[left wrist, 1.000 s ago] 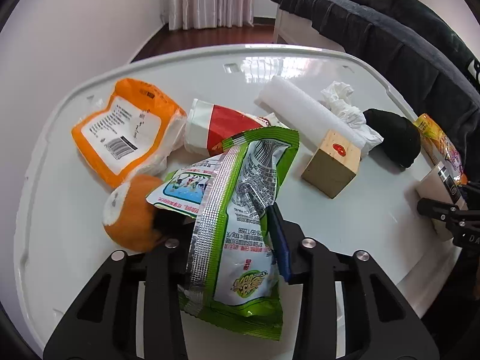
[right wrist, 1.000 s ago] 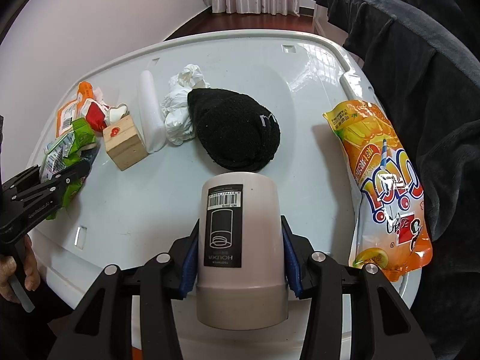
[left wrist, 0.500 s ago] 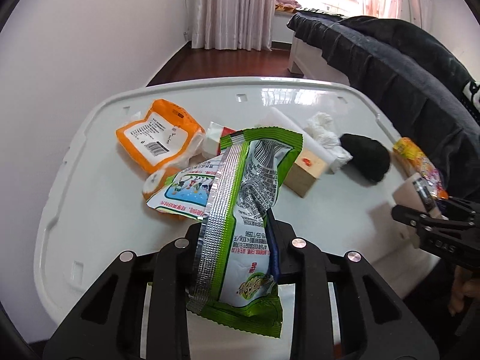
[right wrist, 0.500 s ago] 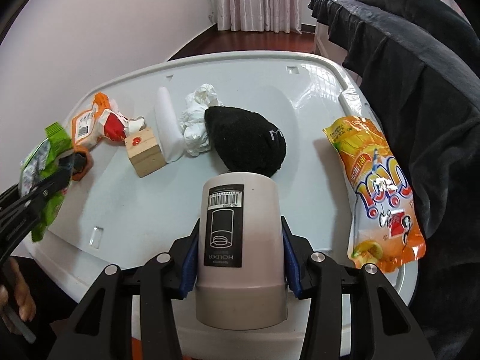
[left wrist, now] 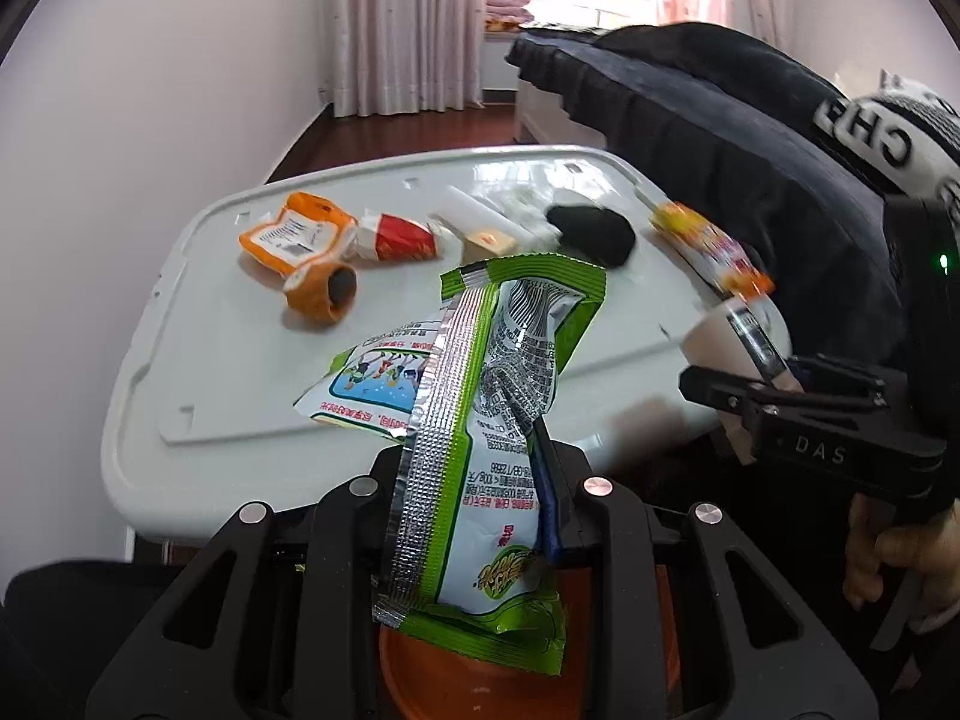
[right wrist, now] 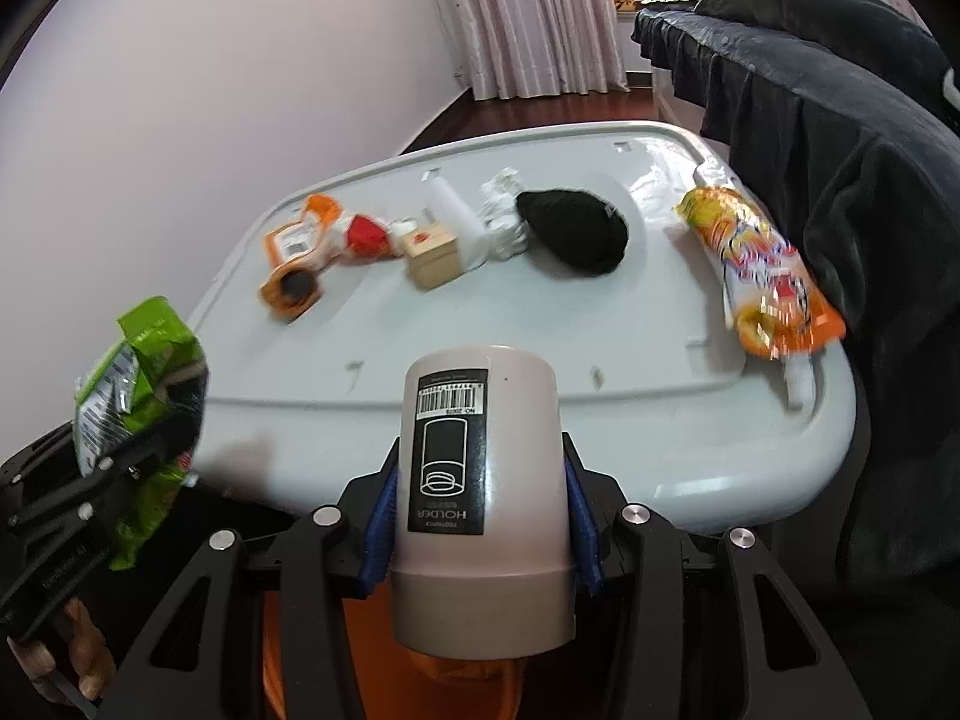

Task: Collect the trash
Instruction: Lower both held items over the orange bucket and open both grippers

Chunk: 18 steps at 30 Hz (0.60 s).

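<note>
Left wrist view: left gripper (left wrist: 474,480) clamped on a green snack wrapper (left wrist: 480,420), wrapper standing up between the black fingers, off the near edge of the white table (left wrist: 228,372). Orange bin (left wrist: 456,678) partly visible directly beneath, at 6 o'clock. At 3 o'clock, right gripper (left wrist: 744,384) closed around a beige cup (left wrist: 726,336), seen from the side.

On the table toward 11 o'clock: orange packet (left wrist: 294,237), orange roll (left wrist: 318,294) just beside it, red-and-white carton (left wrist: 399,240). Toward 12 o'clock: wooden block (left wrist: 486,243), white tube (left wrist: 471,210), black cloth (left wrist: 594,234). At 1 o'clock, along the table's right edge, orange juice pouch (left wrist: 708,246), blurred.

Right wrist view: right gripper (right wrist: 480,516) shut on the beige cup (right wrist: 480,504), blue pads pressed against both sides, barcode label facing up, held off the near table edge (right wrist: 600,438) above the orange bin (right wrist: 456,684). At 9 o'clock, left gripper (right wrist: 180,402) pinching the green snack wrapper (right wrist: 138,360). Crumpled tissue (right wrist: 504,222) at 12 o'clock, between white tube (right wrist: 456,216) and black cloth (right wrist: 576,228).
</note>
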Each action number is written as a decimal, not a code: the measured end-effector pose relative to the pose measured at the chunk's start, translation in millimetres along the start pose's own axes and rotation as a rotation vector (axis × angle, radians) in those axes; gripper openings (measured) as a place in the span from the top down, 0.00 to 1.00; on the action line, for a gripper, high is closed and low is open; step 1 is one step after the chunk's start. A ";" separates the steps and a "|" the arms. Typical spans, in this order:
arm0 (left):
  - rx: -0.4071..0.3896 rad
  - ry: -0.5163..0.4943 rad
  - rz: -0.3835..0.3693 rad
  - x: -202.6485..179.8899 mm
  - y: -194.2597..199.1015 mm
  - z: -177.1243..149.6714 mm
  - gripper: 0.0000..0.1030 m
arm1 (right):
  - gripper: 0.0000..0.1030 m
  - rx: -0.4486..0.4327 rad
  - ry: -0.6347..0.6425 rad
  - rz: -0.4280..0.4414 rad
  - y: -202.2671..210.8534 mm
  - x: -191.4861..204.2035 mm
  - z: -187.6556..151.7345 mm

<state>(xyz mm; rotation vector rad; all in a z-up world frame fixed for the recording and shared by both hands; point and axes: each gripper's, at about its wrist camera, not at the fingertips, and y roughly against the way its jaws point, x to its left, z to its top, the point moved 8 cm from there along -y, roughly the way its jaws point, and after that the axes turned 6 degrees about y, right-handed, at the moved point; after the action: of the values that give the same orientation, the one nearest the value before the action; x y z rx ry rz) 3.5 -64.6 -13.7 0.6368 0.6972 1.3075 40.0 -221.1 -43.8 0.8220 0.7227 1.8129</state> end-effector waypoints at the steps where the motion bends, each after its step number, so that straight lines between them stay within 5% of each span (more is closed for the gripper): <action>1: 0.007 -0.006 -0.005 -0.3 4.1 -5.7 0.73 | 0.55 0.001 0.002 0.010 3.9 3.8 -4.6; 11: 0.156 -0.051 -0.012 4.6 7.3 -69.8 0.73 | 0.55 0.085 0.138 -0.003 25.5 42.2 -65.5; 18: 0.356 0.009 -0.046 13.8 -25.0 -118.4 0.73 | 0.55 0.204 0.173 0.012 5.2 55.7 -97.0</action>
<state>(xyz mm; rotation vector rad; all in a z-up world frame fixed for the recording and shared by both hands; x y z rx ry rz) -69.7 -51.3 -110.2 0.8958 0.9570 1.1531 -56.3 -181.9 -85.5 0.8079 1.0293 1.8576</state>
